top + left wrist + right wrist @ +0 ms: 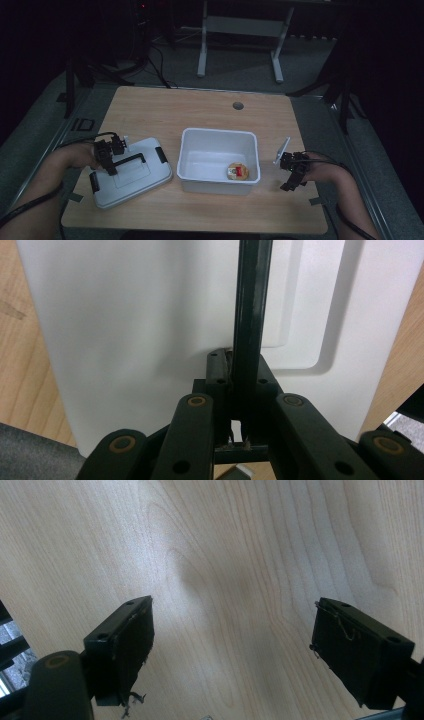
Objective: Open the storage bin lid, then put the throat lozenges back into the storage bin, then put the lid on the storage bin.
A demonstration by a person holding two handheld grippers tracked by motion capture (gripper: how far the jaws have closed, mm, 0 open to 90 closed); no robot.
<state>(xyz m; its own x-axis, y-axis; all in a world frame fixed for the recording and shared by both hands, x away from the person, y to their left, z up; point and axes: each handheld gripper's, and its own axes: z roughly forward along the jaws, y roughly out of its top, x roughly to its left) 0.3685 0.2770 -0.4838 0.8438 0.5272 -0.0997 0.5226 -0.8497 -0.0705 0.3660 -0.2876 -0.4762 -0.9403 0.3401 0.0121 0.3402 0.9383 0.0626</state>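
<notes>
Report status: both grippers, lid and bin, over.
Left gripper shut on lid handle; lid flat on table, left of bin. Right gripper open, over bare wood. Small round item in bin.

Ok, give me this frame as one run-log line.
left tongs: shut on lid handle | lid: flat on table | right tongs: open over bare wood | white bin: open, round item inside

Dim room here, dark all around, with grey carpet floor (pixel 235 67) beyond the light wood surface (pixel 200 112). Behind it stands a white frame (pixel 240 30) on 2 legs, and black cables (pixel 157 62) trail across the floor.
</notes>
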